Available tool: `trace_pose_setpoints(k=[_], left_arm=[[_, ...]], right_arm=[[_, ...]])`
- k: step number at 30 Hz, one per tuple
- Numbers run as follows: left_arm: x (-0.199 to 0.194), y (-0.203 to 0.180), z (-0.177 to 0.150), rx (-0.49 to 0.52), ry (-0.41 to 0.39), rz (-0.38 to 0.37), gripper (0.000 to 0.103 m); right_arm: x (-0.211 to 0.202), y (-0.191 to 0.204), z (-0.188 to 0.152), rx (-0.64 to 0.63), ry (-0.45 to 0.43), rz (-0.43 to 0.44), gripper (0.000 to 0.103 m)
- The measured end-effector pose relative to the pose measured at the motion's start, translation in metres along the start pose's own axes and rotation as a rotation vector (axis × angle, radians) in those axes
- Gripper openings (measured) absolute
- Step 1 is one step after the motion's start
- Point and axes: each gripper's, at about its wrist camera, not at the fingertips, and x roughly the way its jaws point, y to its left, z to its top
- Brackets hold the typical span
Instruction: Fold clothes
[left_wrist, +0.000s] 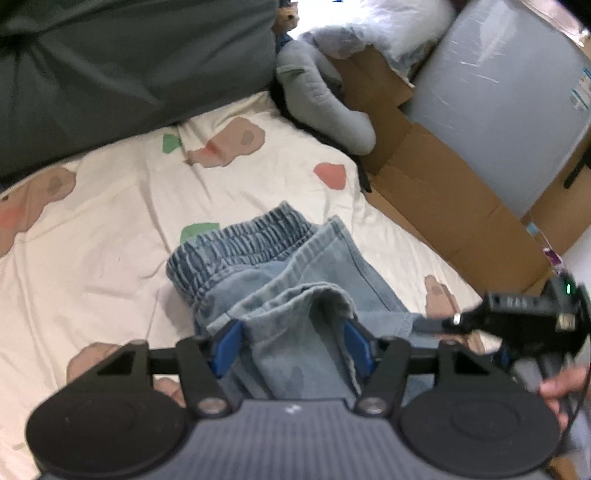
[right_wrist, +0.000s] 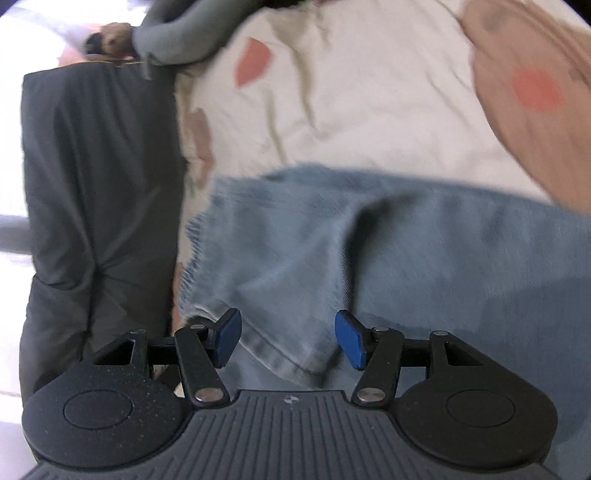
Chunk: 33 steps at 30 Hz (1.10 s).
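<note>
Straddling bunched denim fold, left claw (left_wrist: 291, 345), blue pads apart, grip unclear. Right claw (right_wrist: 288, 338) open, pads spread over jeans (right_wrist: 369, 251) hem, not pressing. Jeans (left_wrist: 295, 258) lie on patterned bed sheet (left_wrist: 110, 229); cardboard box (left_wrist: 424, 177) w/ grey plush (left_wrist: 325, 107) beyond.

Bedroom in a home: printed bedsheet (left_wrist: 110, 229), dark quilt (left_wrist: 110, 66) far left, cardboard boxes (left_wrist: 424, 177) right.
</note>
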Motion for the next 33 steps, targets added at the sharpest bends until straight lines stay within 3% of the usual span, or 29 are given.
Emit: trace_pose_setpoints(k=[4, 5, 8, 9, 11, 13, 28, 33], left_arm=[[0.002, 0.0, 0.002, 0.0, -0.01, -0.014, 0.059], [0.003, 0.0, 0.002, 0.001, -0.01, -0.014, 0.053], [0.005, 0.002, 0.003, -0.006, 0.009, -0.021, 0.014], [0.005, 0.002, 0.003, 0.0, 0.011, -0.012, 0.013], [0.004, 0.003, 0.004, 0.01, 0.01, -0.001, 0.012], [0.0, 0.004, 0.005, 0.009, 0.004, 0.0, 0.012], [-0.001, 0.017, 0.004, -0.029, 0.01, 0.01, 0.014], [-0.004, 0.015, 0.006, -0.003, 0.012, 0.033, 0.028]], right_arm=[[0.017, -0.017, -0.012, 0.115, 0.019, 0.036, 0.063], [0.022, -0.023, -0.015, 0.154, 0.025, 0.051, 0.062], [0.029, -0.034, -0.024, 0.253, 0.012, 0.095, 0.059], [0.032, -0.036, -0.027, 0.266, 0.013, 0.098, 0.047], [0.036, -0.039, -0.03, 0.282, 0.018, 0.096, 0.022], [0.034, -0.036, -0.03, 0.271, 0.014, 0.1, 0.014], [0.018, 0.015, 0.025, 0.16, -0.05, 0.184, 0.008], [0.025, 0.034, 0.052, 0.15, -0.055, 0.17, 0.009]])
